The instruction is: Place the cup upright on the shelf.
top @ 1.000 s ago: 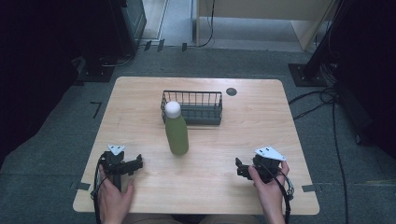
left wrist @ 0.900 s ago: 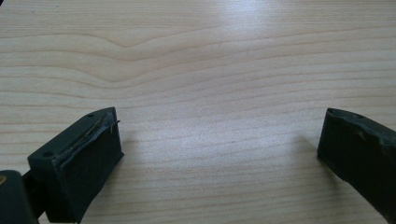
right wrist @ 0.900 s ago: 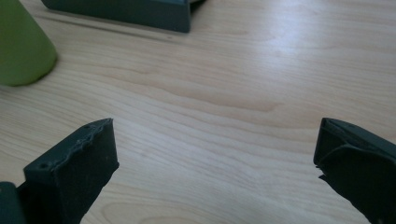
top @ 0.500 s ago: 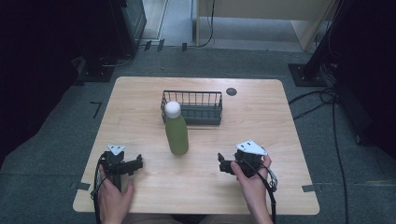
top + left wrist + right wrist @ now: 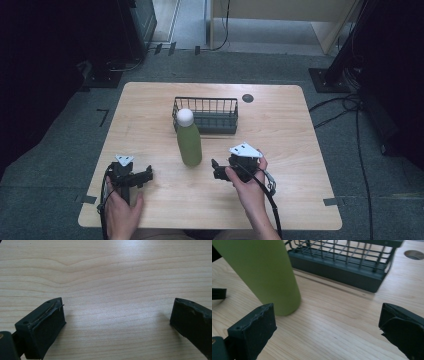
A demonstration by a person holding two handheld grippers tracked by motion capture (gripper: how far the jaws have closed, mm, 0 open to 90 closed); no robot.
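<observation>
Left of our right gripper (image 5: 216, 171), jaws spread and empty, we note the upright bottle (image 5: 189, 141); left gripper (image 5: 146, 173) likewise spread, farther off.

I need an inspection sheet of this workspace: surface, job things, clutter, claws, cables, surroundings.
Surface: wooden table, with a round hole near its far edge.
Job's things: green bottle with white cap, upright, just in front of the wire basket.
Clutter: nothing seen.
Claws: right claw open, close to the bottle, not touching; left claw open over bare wood.
Cables: one trails from each claw; more lie on the floor at right.
Surroundings: grey carpet, dark equipment stands.
</observation>
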